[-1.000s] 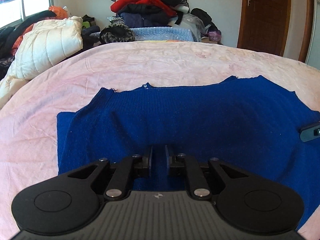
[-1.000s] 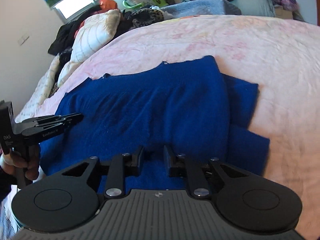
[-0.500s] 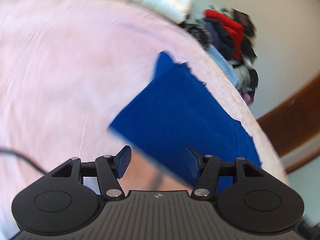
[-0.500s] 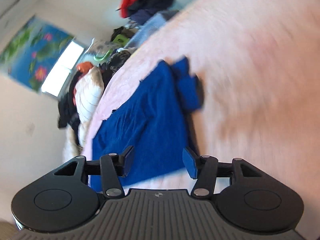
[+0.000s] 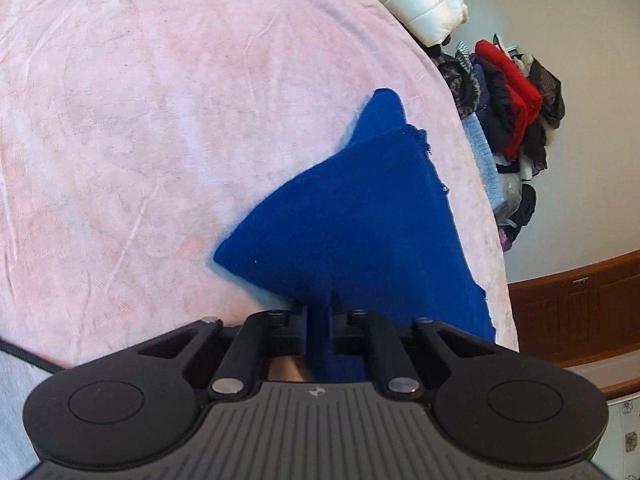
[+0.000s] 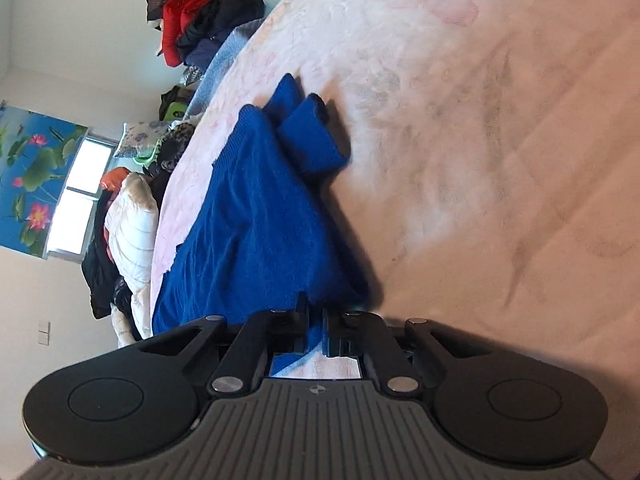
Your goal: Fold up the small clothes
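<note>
- Sweater: one, deep blue fuzzy knit, lying on the pink bedspread, folded sleeve bunched at its far right side.
- Its long axis runs across the bed, from one gripper to the other.
- Left gripper: jaws just snapped closed, pinching the hem.
- Right gripper: likewise just clamped on blue knit.
- Bedspread: soft, wrinkled.

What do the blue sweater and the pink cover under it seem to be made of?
The blue sweater looks like a soft knit, perhaps wool or acrylic: matte, slightly fuzzy, with fine ribs near one edge. The pink cover looks like a plush fleece or flannel blanket: a short nap, soft creases, a faint flower print. The exact fibre of either cannot be told.
</note>
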The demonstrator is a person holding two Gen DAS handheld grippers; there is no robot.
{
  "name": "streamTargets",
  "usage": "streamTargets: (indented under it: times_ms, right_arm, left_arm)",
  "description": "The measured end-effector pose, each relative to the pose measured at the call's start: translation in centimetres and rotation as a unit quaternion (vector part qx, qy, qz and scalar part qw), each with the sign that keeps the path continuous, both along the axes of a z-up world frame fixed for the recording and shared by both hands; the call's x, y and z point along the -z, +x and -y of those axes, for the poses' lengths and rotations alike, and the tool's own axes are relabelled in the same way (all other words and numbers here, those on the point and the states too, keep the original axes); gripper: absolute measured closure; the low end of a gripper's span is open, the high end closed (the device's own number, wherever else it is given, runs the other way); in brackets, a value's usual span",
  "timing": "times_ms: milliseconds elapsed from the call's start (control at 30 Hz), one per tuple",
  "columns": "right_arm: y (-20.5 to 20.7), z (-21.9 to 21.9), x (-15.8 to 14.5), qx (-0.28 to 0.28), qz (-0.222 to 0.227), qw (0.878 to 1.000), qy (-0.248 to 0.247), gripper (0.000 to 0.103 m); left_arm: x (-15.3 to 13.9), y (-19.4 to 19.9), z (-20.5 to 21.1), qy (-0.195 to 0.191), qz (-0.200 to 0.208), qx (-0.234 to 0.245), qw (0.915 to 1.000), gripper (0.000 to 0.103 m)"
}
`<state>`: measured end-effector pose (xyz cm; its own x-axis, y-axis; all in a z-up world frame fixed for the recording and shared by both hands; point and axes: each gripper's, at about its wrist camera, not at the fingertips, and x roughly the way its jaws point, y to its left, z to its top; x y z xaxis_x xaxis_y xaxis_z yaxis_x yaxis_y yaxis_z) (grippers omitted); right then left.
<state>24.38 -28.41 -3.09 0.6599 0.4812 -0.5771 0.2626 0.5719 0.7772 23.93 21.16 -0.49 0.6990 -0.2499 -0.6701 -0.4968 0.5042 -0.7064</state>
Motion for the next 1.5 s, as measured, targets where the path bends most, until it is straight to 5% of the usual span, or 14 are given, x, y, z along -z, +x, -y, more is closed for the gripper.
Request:
streamTargets:
  times_ms: [200,300,433,500,600,667,767,900,933,1000,1033,1100,1300,1500]
  right_arm:
    - [-0.7,1.4,-3.4,-0.012,0.048,0.999,-0.022,0.097]
    - [-0.3,2.5,-0.7,-0.004,-0.006,0.999,-0.031,0.097]
    - [-1.2,2.7,0.0,0.001,0.005,1.0,-0.022,0.099]
    - [-1.2,2.7,-0.1,-0.006,0.006,1.0,-0.022,0.087]
    - [-1.6,3.8,-1.2,0.01,0.014,0.999,-0.033,0.084]
    - [-1.9,4.9,-2.9,0.034,0.041,0.997,-0.054,0.076]
    - [-0.4,5.4,-5.4,0.042,0.083,0.993,-0.066,0.073]
    - [4.9,2.1,-7.5,-0.023,0.117,0.99,-0.069,0.068]
    - [6.3,0.8,-7.6,-0.042,0.12,0.989,-0.076,0.065]
    - [9.0,-2.4,-7.9,-0.083,0.123,0.982,-0.121,0.057]
    - [10.0,-3.9,-7.9,-0.1,0.126,0.975,-0.155,0.057]
    - [11.6,-6.8,-7.7,-0.135,0.126,0.958,-0.221,0.057]
    - [13.8,-11.0,-5.6,-0.187,0.114,0.917,-0.334,0.057]
    - [13.2,-10.5,-4.0,-0.198,0.121,0.908,-0.348,0.06]
  left_arm:
    - [-3.5,-0.5,-0.1,0.06,0.035,0.034,0.997,0.097]
    - [-1.8,0.3,-0.2,0.073,-0.001,0.046,0.9963,0.097]
    - [-0.8,-0.1,-0.3,0.068,-0.003,0.048,0.9966,0.097]
    - [-0.9,-0.2,-0.4,0.063,0.0,0.053,0.9966,0.096]
    - [-1.4,-1.4,-1.3,0.055,-0.006,0.048,0.9973,0.094]
    - [-2.8,-2.6,-1.7,0.088,-0.001,0.041,0.9953,0.094]
    - [-5.9,-2.6,0.0,0.232,0.006,0.053,0.9712,0.094]
    - [-8.1,0.4,6.0,0.368,0.06,0.133,0.9184,0.092]
    - [-8.1,1.1,7.7,0.397,0.074,0.147,0.9027,0.086]
    - [-7.5,2.7,10.8,0.446,0.086,0.174,0.8739,0.056]
    - [-7.1,3.4,11.8,0.459,0.086,0.181,0.8653,0.03]
    - [-6.3,4.5,13.4,0.477,0.09,0.19,0.8537,0.027]
    - [-3.1,7.1,14.2,0.46,0.052,0.223,0.8576,0.027]
    - [-2.0,7.0,13.3,0.435,0.057,0.219,0.8714,0.026]
